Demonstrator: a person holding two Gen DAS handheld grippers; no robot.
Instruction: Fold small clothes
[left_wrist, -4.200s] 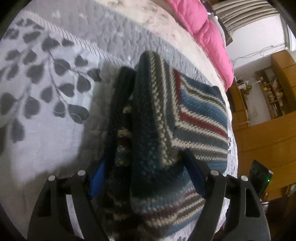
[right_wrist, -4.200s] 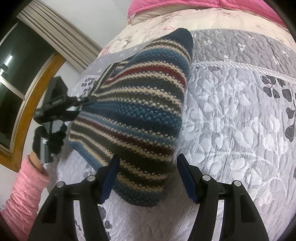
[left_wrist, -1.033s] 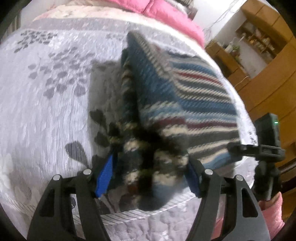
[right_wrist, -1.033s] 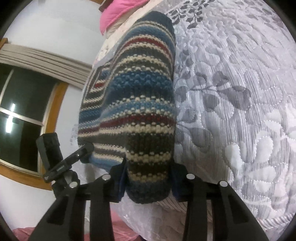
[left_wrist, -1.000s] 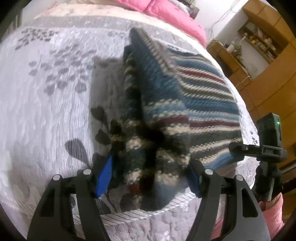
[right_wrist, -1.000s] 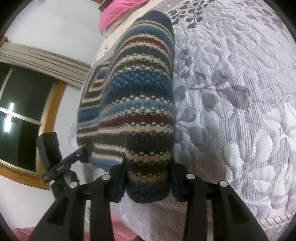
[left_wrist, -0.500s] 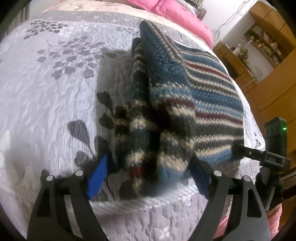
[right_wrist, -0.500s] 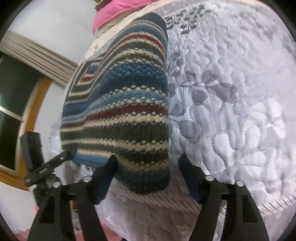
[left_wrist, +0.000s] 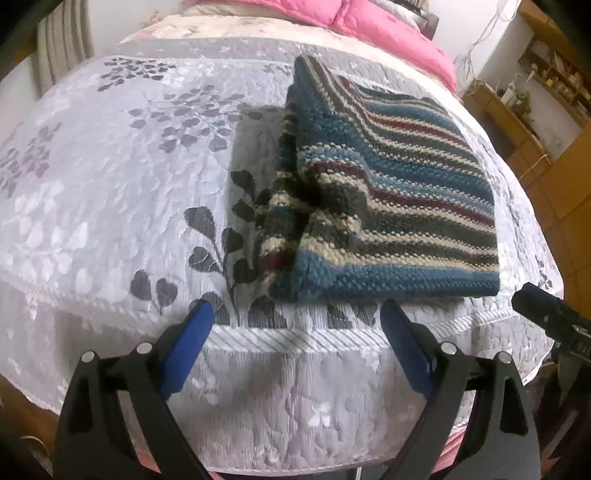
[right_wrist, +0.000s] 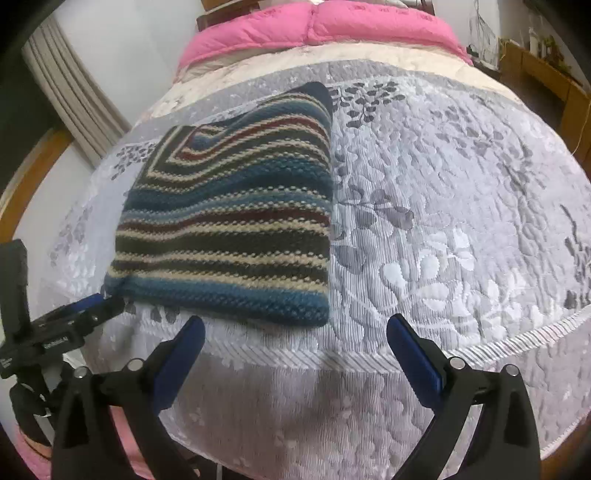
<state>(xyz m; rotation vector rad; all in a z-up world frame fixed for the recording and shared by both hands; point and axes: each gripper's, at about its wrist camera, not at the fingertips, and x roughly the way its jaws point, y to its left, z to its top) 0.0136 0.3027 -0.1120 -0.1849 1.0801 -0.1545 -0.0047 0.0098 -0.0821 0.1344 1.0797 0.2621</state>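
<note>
Two tools wide apart and empty, left tool (left_wrist: 295, 317), right tool (right_wrist: 295, 332), folded striped sweater (right_wrist: 229, 229) on quilted bedspread (right_wrist: 443, 221)

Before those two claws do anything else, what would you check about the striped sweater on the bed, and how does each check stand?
1. Left claw open, holding nothing: ok.
2. Right claw open, holding nothing: ok.
3. Sweater lies on the bedspread, clear of both claws: ok.
4. Top layer flat and square: ok.
5. Left edge tidy: not ok, layers bunch there.
6. Sleeves tucked inside: cannot tell.
</note>
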